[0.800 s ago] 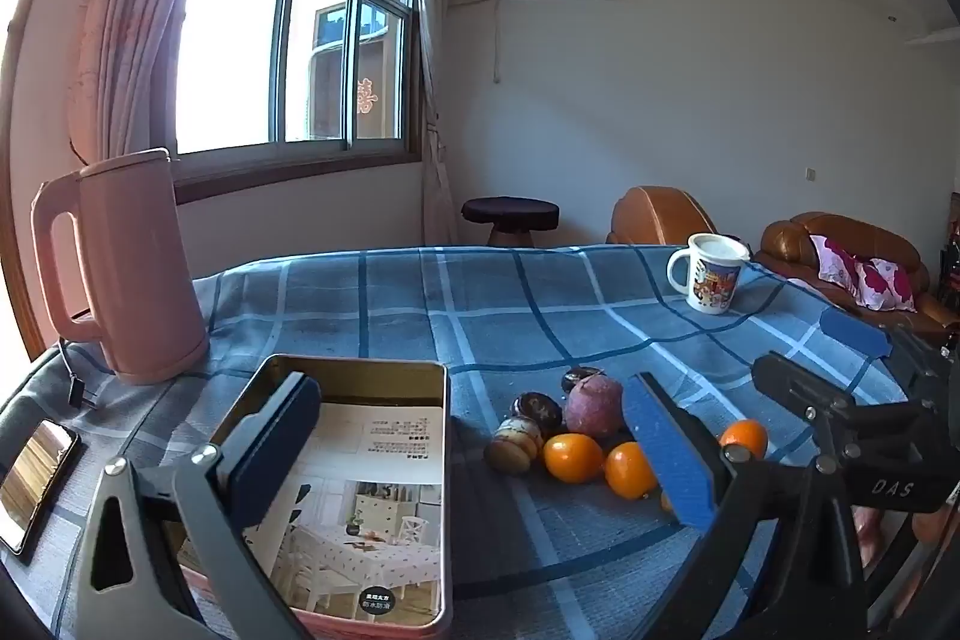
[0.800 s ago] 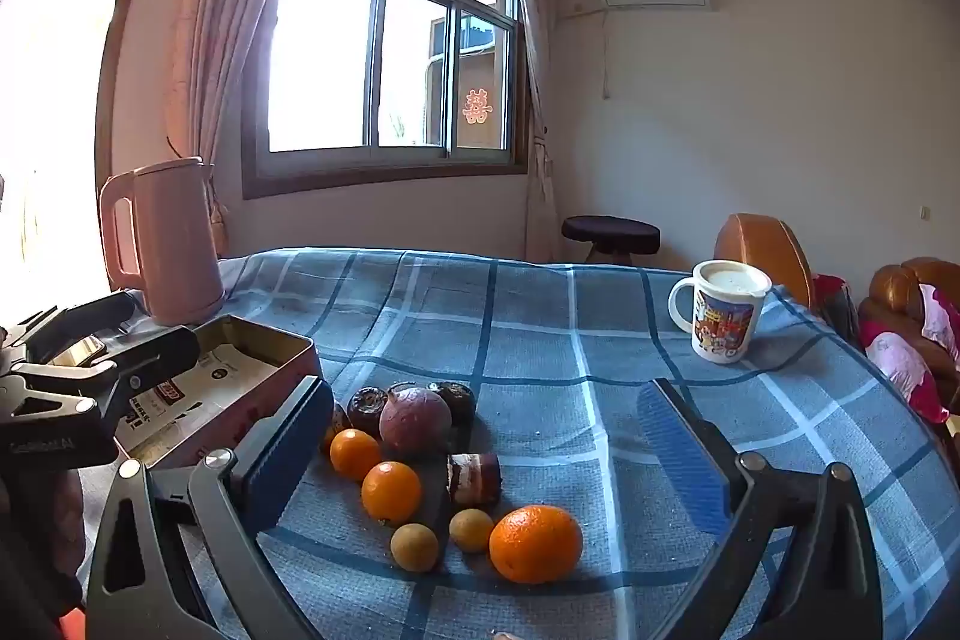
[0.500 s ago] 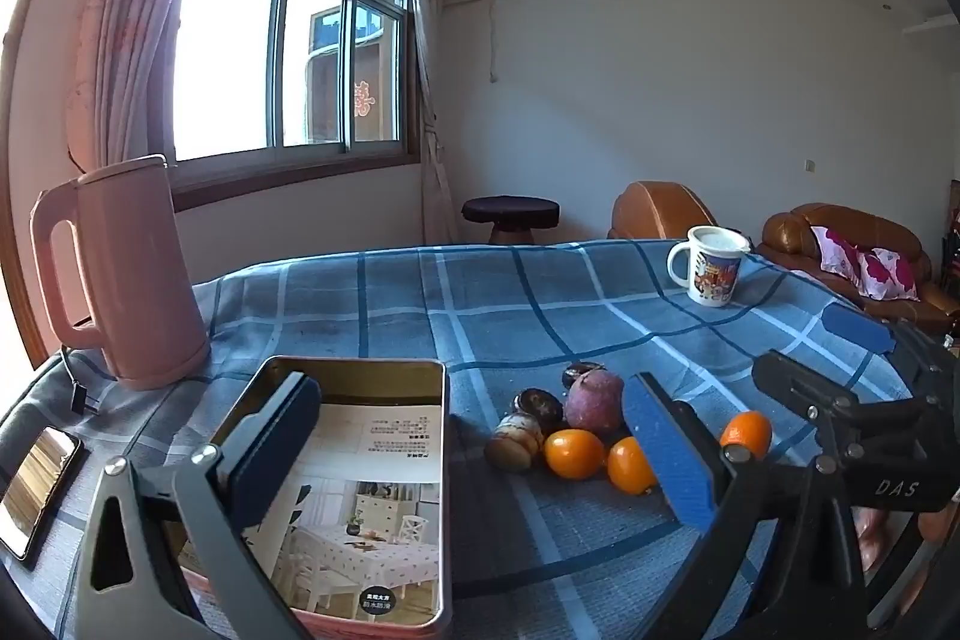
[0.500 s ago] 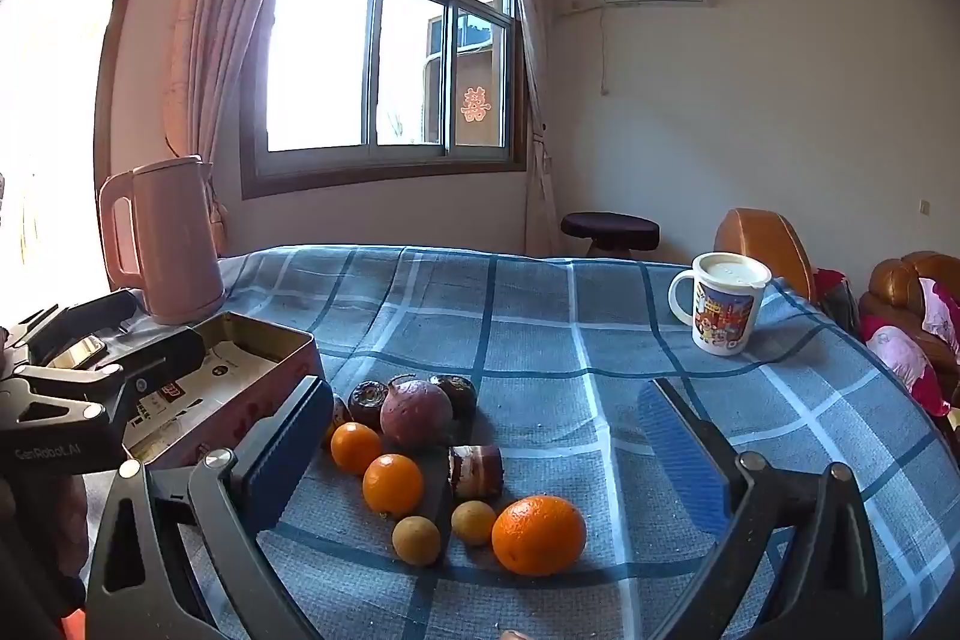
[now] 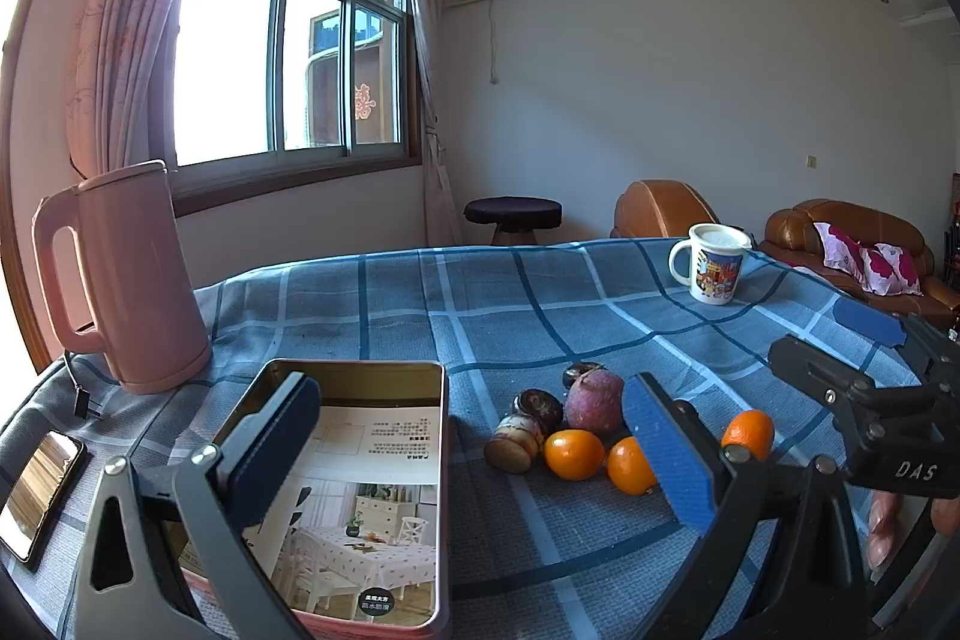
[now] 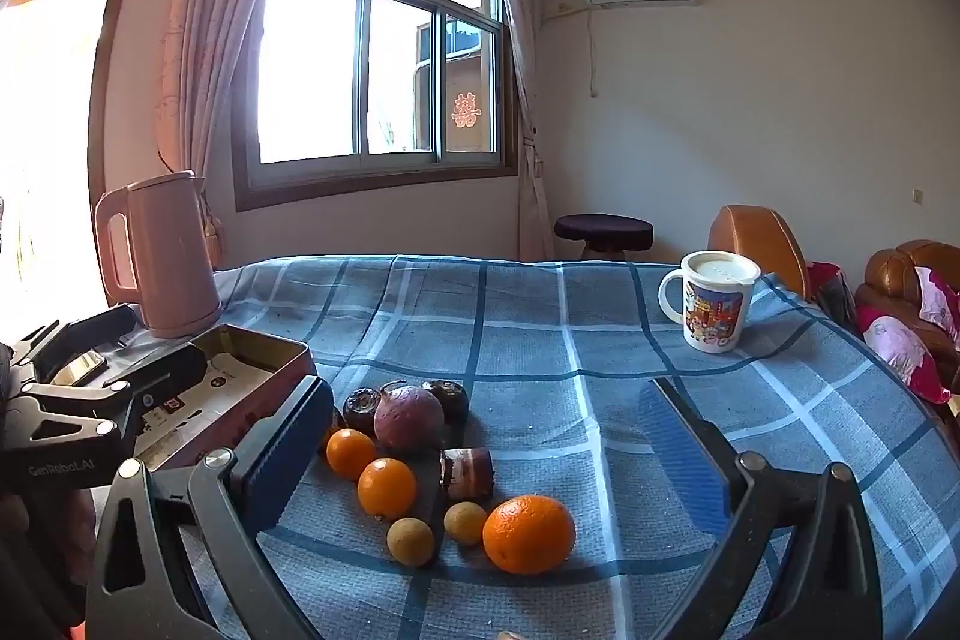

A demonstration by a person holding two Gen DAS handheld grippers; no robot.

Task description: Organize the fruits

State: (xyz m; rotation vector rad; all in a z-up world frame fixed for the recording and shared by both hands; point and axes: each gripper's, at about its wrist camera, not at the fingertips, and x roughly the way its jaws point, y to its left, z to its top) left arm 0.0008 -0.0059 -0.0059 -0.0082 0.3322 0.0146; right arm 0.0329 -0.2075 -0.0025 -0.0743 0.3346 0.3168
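The tin (image 5: 444, 460) runs off the lower edge; a pad hides part of one orange (image 5: 630, 466).

Both grippers are hanging low and tipping slightly downward. The left gripper (image 5: 474, 436) is holding its blue-padded jaws spread wide with nothing clamped between them. The right gripper (image 6: 498, 454) is doing the same, pads far apart and empty. Fingertips of a hand (image 5: 882, 526) are showing under the right tool.

Bare tablecloth (image 6: 540, 340) lies open beyond the fruit pile (image 6: 420, 454); tin (image 6: 252, 376) crowds its left.
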